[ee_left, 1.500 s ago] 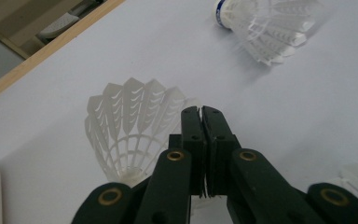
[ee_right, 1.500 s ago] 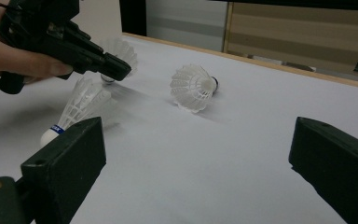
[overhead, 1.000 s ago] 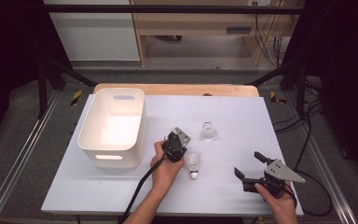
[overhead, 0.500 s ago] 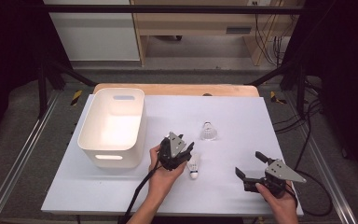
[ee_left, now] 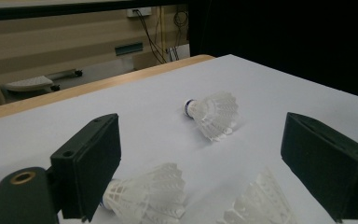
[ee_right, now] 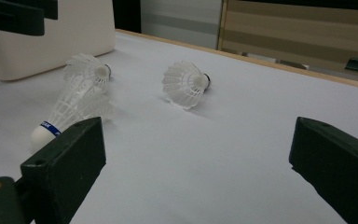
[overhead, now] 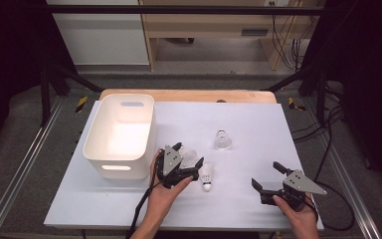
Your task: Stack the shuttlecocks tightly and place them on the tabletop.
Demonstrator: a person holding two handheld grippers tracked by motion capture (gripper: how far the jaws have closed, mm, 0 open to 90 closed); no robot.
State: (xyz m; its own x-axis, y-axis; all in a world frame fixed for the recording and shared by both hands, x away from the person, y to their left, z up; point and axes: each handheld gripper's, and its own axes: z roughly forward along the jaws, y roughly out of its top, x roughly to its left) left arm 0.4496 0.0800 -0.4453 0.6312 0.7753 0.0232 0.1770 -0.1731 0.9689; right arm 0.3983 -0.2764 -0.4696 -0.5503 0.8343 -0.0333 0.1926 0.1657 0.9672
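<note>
Three white shuttlecocks lie on the white table top [overhead: 248, 124]. One shuttlecock [overhead: 222, 140] lies farthest back. A second [overhead: 207, 174] has its cork toward the person. The third [overhead: 188, 155] lies between the spread jaws of my left gripper [overhead: 189, 160]. Those jaws have just been opening and the pads do not touch it. In the left gripper view the near shuttlecocks [ee_left: 149, 193] [ee_left: 258, 205] sit low between the jaws, the far one [ee_left: 213, 113] beyond. My right gripper [overhead: 267, 175] rests open at the front right, with nothing between its jaws [ee_right: 196, 163].
A white plastic bin [overhead: 119, 134] stands at the table's left, close beside the left hand; its wall [ee_right: 42, 42] shows in the right gripper view. A wooden strip [overhead: 189, 94] runs along the table's far edge. Cables trail off the front edge.
The left gripper has drawn back toward the person and its jaws have spread. A shuttlecock now lies loose on the table between them. The right gripper has stayed put.
</note>
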